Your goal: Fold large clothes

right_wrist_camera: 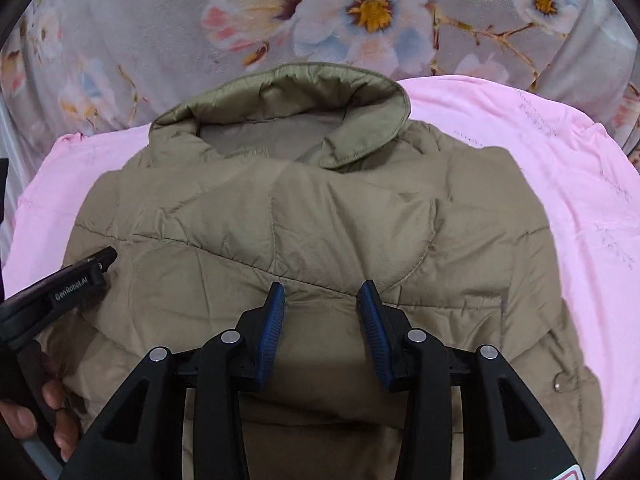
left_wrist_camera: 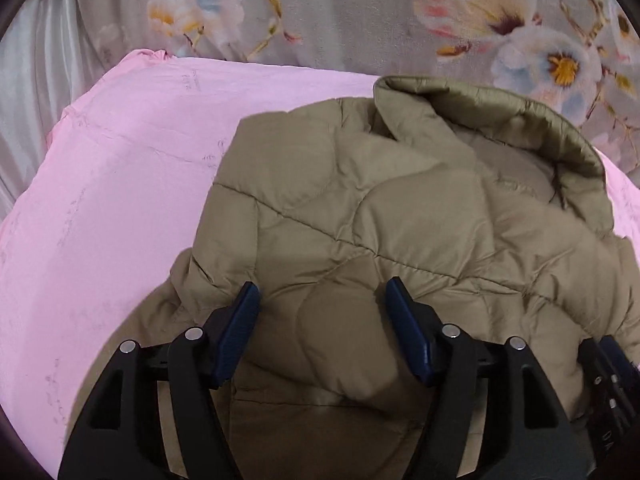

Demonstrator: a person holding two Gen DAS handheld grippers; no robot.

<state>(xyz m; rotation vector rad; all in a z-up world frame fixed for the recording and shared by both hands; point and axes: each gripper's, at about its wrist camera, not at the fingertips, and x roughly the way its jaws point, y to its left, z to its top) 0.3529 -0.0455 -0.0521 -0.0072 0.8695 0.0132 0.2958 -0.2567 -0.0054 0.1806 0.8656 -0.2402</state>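
1. The jacket [right_wrist_camera: 304, 240] lies flat under and ahead of both my claws, collar [right_wrist_camera: 288, 92] farthest from them.
2. My left claw [left_wrist_camera: 322, 292] gapes wide, empty.
3. My right claw [right_wrist_camera: 322, 292] is parted, empty.
4. A pink sheet [right_wrist_camera: 560, 200] lies beneath.

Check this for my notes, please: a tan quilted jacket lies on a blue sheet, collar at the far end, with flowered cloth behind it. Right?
Not quite. The sheet is pink, not blue; both wrist views show this. The rest stands: the tan quilted jacket lies on it, its collar at the far end, with flowered cloth behind.
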